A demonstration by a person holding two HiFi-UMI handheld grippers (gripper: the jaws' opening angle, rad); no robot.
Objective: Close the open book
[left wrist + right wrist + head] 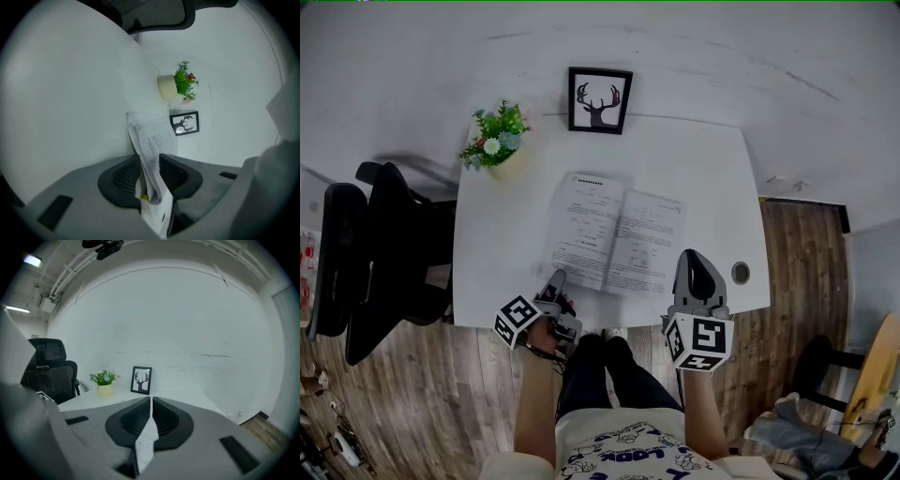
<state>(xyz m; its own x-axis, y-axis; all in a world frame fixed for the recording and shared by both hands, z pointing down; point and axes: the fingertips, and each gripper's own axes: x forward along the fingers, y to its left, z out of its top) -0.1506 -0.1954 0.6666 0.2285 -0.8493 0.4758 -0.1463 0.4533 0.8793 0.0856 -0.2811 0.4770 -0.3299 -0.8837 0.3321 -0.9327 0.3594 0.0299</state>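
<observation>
An open book (617, 232) with printed pages lies flat on the white table (712, 169). My left gripper (555, 284) is at the book's near left corner. In the left gripper view a bundle of the book's left pages (154, 150) stands on edge between the jaws of that gripper (150, 176), and both pads touch it. My right gripper (692, 259) rests over the near right corner. In the right gripper view its jaws (151, 416) stand nearly together with a thin right-hand page (148, 439) pinched in the slit.
A small potted plant (495, 138) and a framed deer picture (599, 99) stand at the table's far edge. A black office chair (384, 262) sits left of the table. A round cable hole (740, 273) is near the right front corner. The person's legs are below the front edge.
</observation>
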